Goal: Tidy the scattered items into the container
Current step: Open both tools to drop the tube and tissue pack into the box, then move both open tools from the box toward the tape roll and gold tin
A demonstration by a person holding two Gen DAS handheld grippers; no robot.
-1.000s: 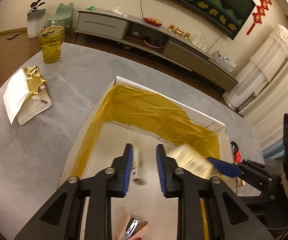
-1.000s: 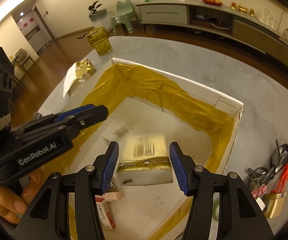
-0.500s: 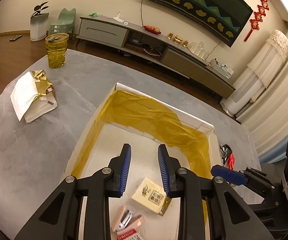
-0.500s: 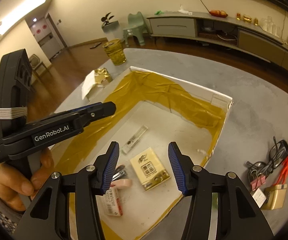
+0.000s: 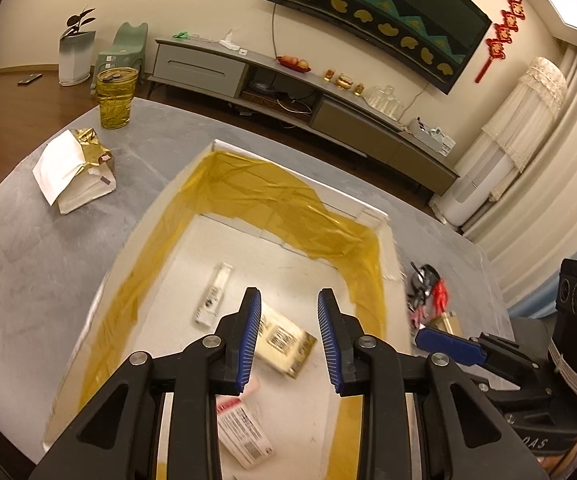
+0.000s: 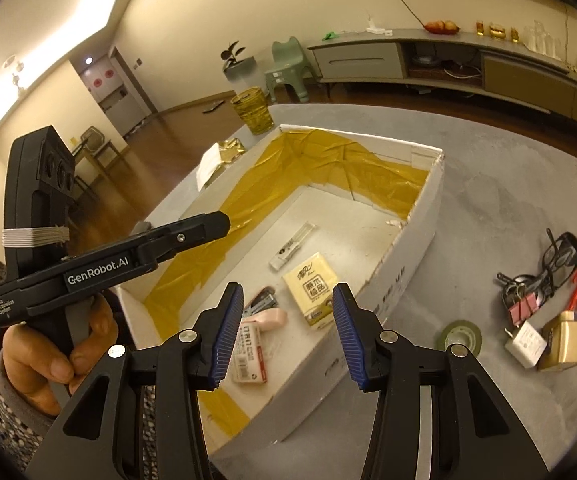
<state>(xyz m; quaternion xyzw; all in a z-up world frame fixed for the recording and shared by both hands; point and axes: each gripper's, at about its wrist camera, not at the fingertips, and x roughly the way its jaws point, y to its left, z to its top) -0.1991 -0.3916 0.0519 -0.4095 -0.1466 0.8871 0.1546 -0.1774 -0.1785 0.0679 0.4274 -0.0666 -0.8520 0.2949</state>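
Both tongs, left and right, gape empty above the box holding a tissue pack.

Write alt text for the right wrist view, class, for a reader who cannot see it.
Open right tongs hang empty over a white box lined with yellow tape, holding a tissue pack, a stapler, a staple box and a tube. Glasses, a tape roll and other small items lie on the grey table beside it. A hand holds the left tongs alongside.

"GenRobot.AI" on left gripper; "Data Acquisition System" by its grip.
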